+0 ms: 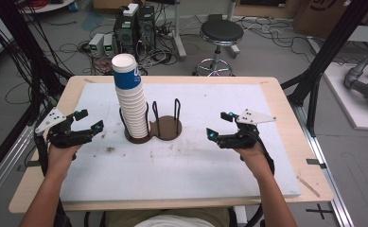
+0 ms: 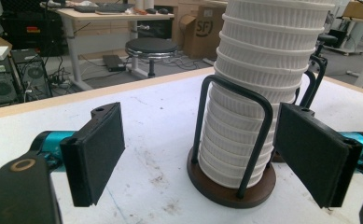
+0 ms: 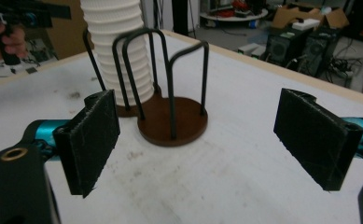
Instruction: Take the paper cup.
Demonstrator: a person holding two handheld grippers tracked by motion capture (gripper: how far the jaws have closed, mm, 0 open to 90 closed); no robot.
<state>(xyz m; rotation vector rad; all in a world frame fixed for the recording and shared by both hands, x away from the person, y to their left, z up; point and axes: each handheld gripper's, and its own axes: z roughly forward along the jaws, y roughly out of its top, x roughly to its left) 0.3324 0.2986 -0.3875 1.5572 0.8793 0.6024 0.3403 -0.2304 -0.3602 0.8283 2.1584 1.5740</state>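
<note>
Left gripper (image 1: 88,120): jaws stand wide apart with nothing between the pads; it hovers over the white board, to the left of the cup holder and apart from it, jaws turned toward the stack.
Left gripper's own view: its two black pads (image 2: 97,151) frame the near ring of the holder; neither pad touches the wire or the cups.
Right gripper (image 1: 218,125): jaws spread wide, empty; it hangs to the right of the cup holder, well apart from it, jaws turned toward the empty ring.
Right gripper's own view: the pads (image 3: 91,137) flank the holder's vacant ring from a distance, with bare board between them.
Hands: the left hand (image 1: 61,153) and right hand (image 1: 253,153) each grip a handle from below the holder's side of the table.
Cup holder (image 1: 166,128): dark brown base of two joined rings with upright black wire loops, standing on the board.
Stack of paper cups (image 1: 132,101): tall, white and ribbed, seated in the holder's left ring, leaning slightly; the top cup (image 1: 125,71) carries a blue band.
Right ring (image 3: 172,122): holds no cup.
White board (image 1: 196,170): scuffed and stained around the holder, lying on the wooden table (image 1: 285,101).
Stool (image 1: 221,33): on the floor beyond the holder.
</note>
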